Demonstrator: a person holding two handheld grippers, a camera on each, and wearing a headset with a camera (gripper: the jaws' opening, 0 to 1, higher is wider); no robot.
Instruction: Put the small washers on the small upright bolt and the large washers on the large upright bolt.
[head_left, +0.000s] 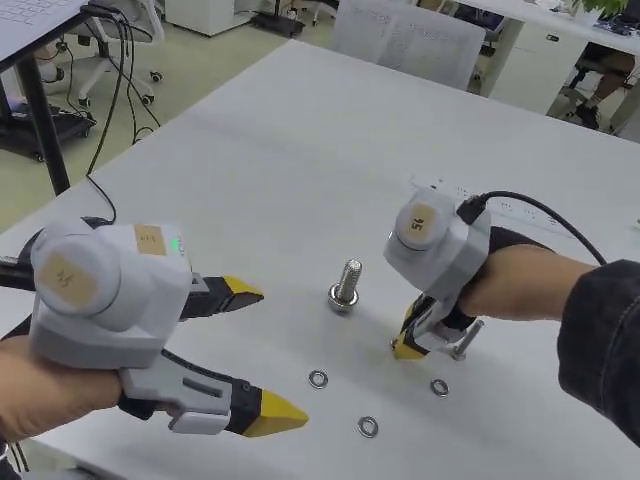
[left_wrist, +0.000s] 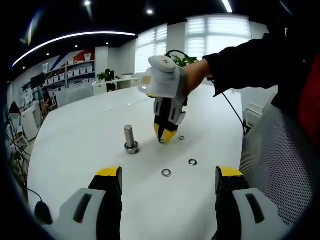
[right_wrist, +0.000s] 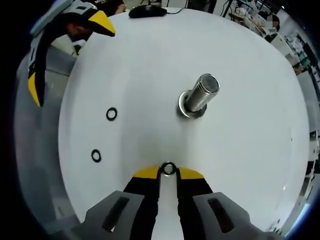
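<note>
Gently lift flat the small silver ring washer (right_wrist: 169, 164) pinched in the right gripper (right_wrist: 169, 172), with the left gripper (head_left: 265, 350) open wide.

Bright metal on a matt white bench.
Large threaded silver bolt (head_left: 346, 285): polished steel, glossy. Small silver ring washers (head_left: 318, 379): shiny metal. White tabletop (head_left: 300, 150): smooth, matt. Grey-white left gripper (head_left: 265, 350), right gripper (head_left: 405, 348): smooth plastic. Dark sleeve (head_left: 600, 340): denim.
</note>
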